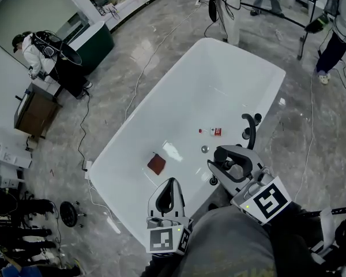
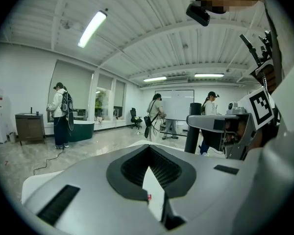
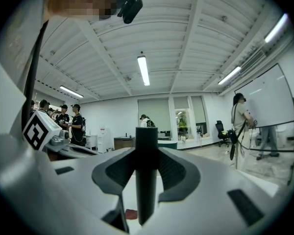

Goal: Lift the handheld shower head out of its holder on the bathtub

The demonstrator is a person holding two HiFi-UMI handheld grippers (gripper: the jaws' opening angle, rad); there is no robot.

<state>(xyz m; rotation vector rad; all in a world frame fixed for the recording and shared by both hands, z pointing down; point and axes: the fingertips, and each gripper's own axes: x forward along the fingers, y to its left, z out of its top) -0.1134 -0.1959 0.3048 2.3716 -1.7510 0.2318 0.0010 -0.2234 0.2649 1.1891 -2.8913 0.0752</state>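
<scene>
Right gripper [image 1: 220, 158] is held level over the tub's [image 1: 219, 85] near right rim, just beside the black fitting [image 1: 251, 126]. Jaws clamped on the shower head [image 3: 147, 180]: a black bar standing upright between the pads.

Left gripper [image 1: 171, 181] is over the tub's near end, tilted slightly down, with its tips pressed together and nothing in them.

Inside the tub: red pad [image 1: 157, 164], small bottle [image 1: 214, 132].

From the head view the right jaws cover most of the shower head. I cannot tell whether it touches the fitting. No hose can be made out. A grey sleeve [image 1: 230, 241] hides both hands.
</scene>
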